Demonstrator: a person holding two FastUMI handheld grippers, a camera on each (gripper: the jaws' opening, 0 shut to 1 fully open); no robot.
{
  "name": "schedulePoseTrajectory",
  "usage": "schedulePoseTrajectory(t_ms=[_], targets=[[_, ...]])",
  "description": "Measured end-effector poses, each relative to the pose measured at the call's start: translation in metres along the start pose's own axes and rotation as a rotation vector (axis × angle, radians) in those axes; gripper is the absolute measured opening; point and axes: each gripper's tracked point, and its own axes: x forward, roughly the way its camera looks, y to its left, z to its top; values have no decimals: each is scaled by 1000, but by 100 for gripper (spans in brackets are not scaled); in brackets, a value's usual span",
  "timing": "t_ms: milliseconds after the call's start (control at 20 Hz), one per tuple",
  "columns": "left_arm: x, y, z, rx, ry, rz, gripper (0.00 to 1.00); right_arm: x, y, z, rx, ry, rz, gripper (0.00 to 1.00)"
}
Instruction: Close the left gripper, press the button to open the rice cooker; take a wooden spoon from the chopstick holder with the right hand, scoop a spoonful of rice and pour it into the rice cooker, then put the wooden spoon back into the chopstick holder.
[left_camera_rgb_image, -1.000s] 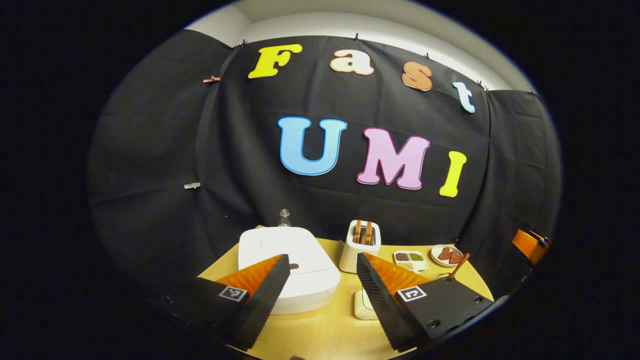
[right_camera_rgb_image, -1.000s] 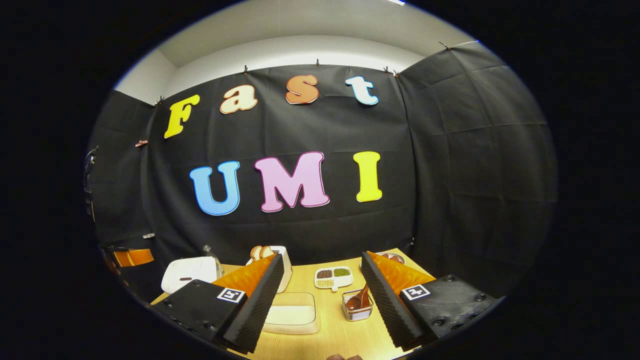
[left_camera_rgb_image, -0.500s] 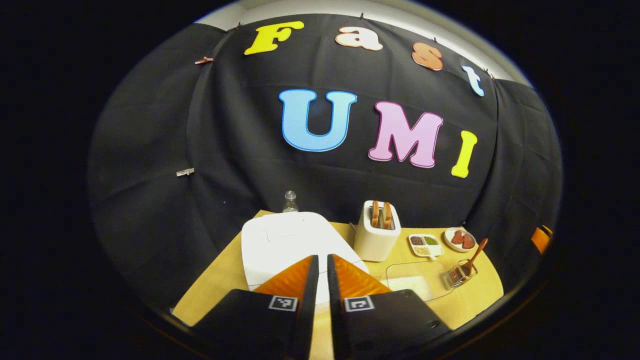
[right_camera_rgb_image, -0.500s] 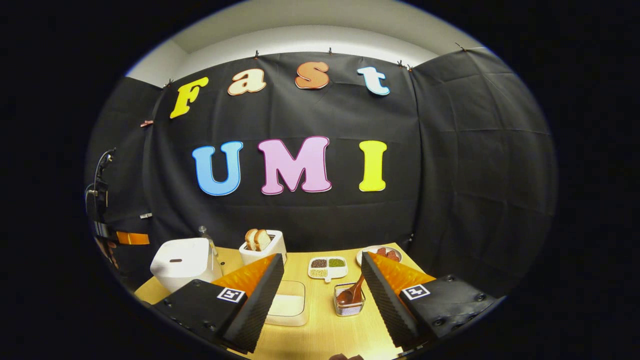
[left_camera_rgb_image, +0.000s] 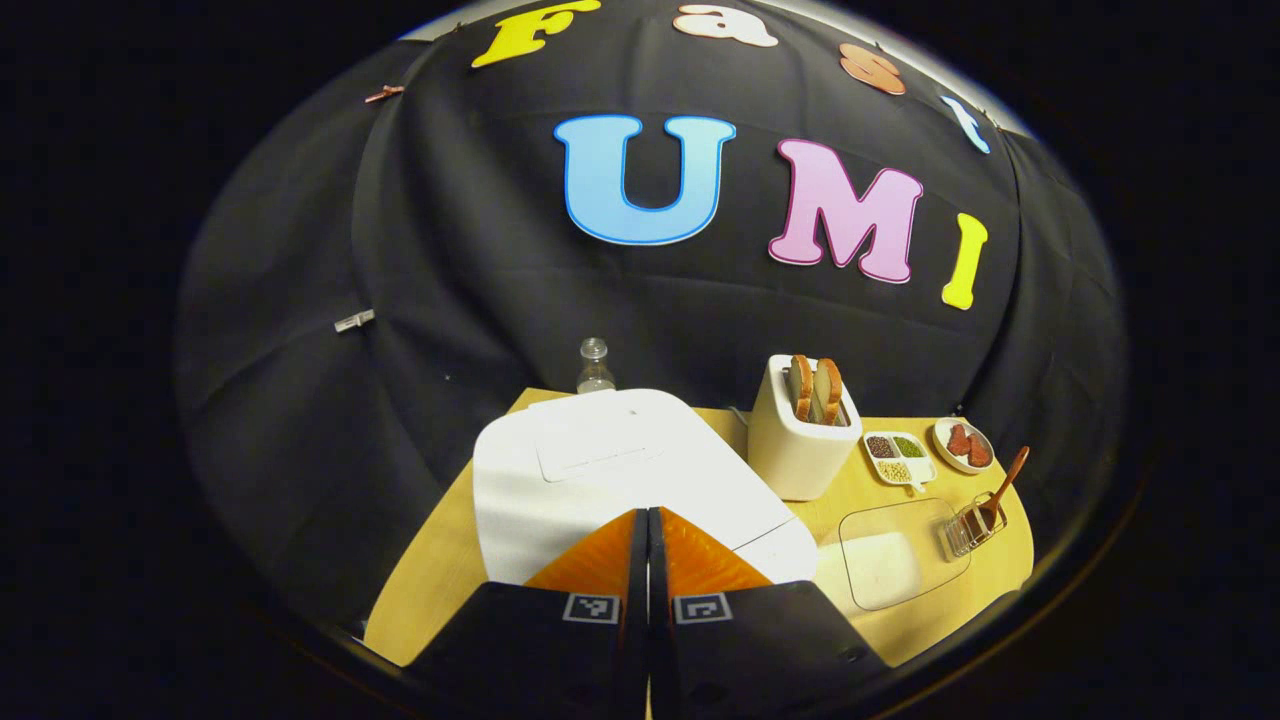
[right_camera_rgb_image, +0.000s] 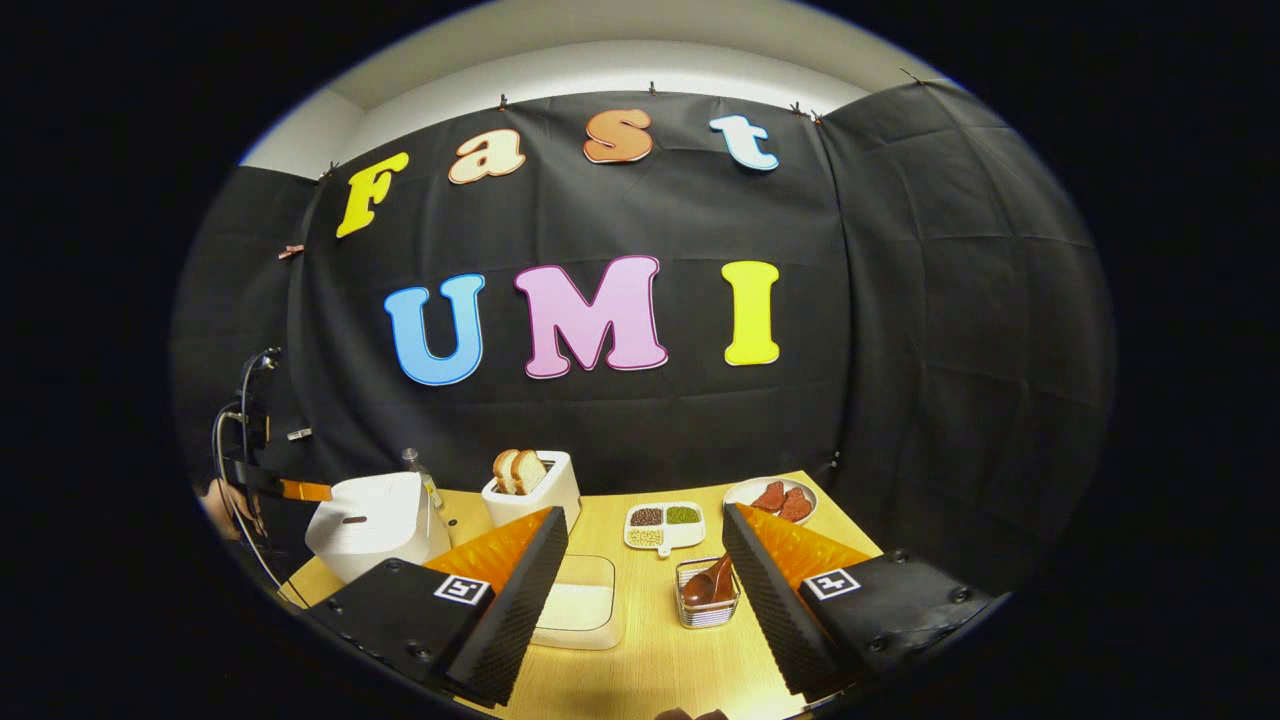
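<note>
Rice cooker (left_camera_rgb_image: 600, 470) is white and boxy, lid down; left tool (left_camera_rgb_image: 648, 520) pinched together, right tool (right_camera_rgb_image: 645, 580) spread apart.

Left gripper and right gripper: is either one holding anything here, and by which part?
Nothing is held. The left gripper is shut on nothing above the rice cooker; the right gripper is open.

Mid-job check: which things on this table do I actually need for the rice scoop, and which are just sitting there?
Needed:
rice cooker, lid shut
left gripper, shut, over the cooker
right gripper, open
wooden spoon in the chopstick holder
rice container

Just lying about:
toaster with bread
divided dish
plate
bottle
</note>
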Motion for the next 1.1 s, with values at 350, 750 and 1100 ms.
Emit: schedulePoseTrajectory(t_ms=[350,750,1100], targets=[[35,-1,-26,-37,54,15,6,6,-20,-14,10,41,-11,98],[35,-2,-35,-39,70,96,6,18,-40,-27,17,71,16,98],[-45,-3,45,47,-233,285,7,40,-67,-17,5,22,17,98]])
